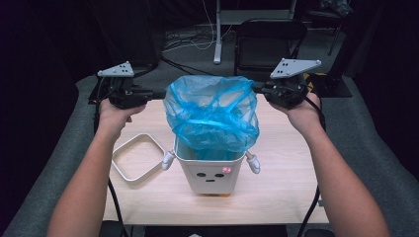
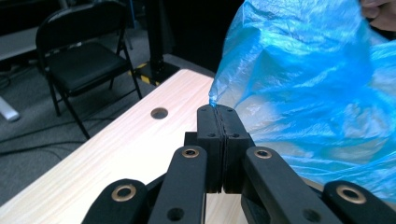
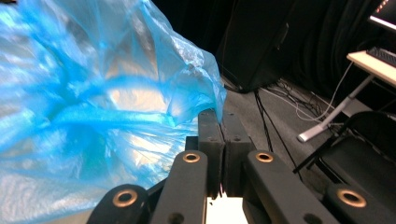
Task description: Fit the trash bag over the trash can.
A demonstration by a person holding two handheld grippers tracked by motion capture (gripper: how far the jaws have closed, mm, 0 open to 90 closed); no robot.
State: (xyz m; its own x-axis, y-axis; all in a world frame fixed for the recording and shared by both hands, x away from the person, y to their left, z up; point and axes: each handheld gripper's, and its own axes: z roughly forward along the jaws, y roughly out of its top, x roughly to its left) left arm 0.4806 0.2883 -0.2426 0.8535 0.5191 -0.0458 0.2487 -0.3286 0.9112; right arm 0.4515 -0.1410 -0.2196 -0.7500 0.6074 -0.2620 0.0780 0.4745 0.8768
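- Between my left gripper's (image 2: pixel 218 109) jaws: a pinch of the blue plastic bag (image 2: pixel 308 79), its edge caught at the very tips; the two black pads stand pressed flat together on the film.
- Between my right gripper's (image 3: pixel 219 114) jaws: the opposite edge of the same bag, a thin fold running down into the clenched tips; pads likewise pressed together on it.
- Above the table, in the high view: left gripper (image 1: pixel 160 94) and right gripper (image 1: pixel 258 89) held level and pointing inward at each other, the bag (image 1: pixel 212 116) stretched between them, mouth spread wide, crumpled and translucent.
- Under the bag: a white bin (image 1: pixel 211 173) with a small face on its front wall and a stubby arm on each side; the bag's lower part hangs down inside its open top.
- Left of the bin: a white square ring frame (image 1: pixel 132 158), lying flat on the table, just beside the bin's side arm; whether they touch I cannot tell.
- Bearing all of it: a light wooden table (image 1: pixel 276 192), with a round hole (image 2: pixel 159 113) in its top near my left gripper.
- Beyond the table: a black folding chair (image 1: pixel 269 42) on grey carpet, with cables on the floor around it.
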